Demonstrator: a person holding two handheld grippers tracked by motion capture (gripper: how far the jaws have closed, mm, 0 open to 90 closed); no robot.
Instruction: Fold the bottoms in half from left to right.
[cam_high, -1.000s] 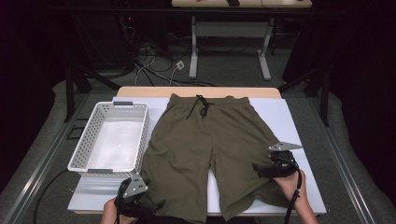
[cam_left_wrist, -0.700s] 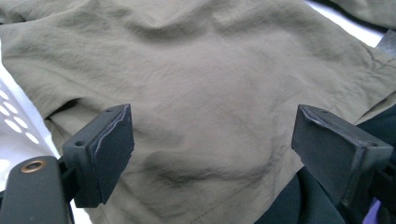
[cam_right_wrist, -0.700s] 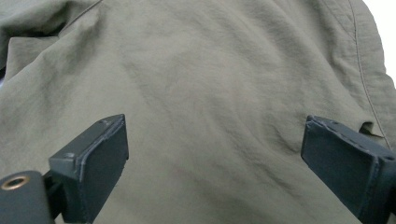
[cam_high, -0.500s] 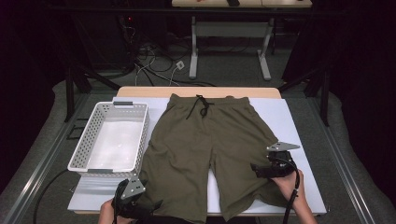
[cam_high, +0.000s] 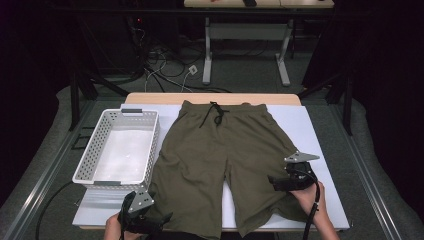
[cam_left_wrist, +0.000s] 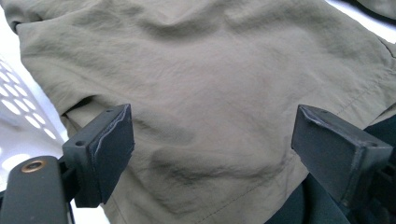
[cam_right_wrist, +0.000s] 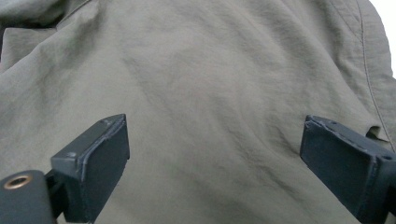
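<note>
Jaws of both grippers stand wide apart, nothing between them but open air over olive cloth; seen in each gripper view.

Change against the frames a second and half a second back: the left gripper (cam_high: 150, 220) has slid slightly leftward along the near edge, its grey plate now a little further from the hem. The right gripper (cam_high: 280, 183) has drifted a touch up and inward over the right leg. Shorts and basket have not moved.

Surface (cam_high: 320, 150): white sheet over a board whose wooden far edge shows as a tan strip. Shorts (cam_high: 220, 160) lie flat in the middle, waistband at the far side, dark drawstring (cam_high: 216, 114) loose on it, legs toward the person. Left leg hem reaches the near edge; right leg hem ends just short of it. In the left gripper view the hem (cam_left_wrist: 261, 186) runs between the jaws. In the right gripper view the side seam (cam_right_wrist: 369, 79) runs near one jaw.

Basket (cam_high: 86, 165): white, perforated, just beside the shorts' left side, its long wall touching or nearly touching the cloth; cannot tell which.

Room: dark, black drapes around. Grey floor (cam_high: 240, 75) beyond, with a tangle of cables (cam_high: 165, 60) and a white-legged desk frame (cam_high: 245, 35).

Hand (cam_high: 311, 197) of the person grips the right gripper from below.
</note>
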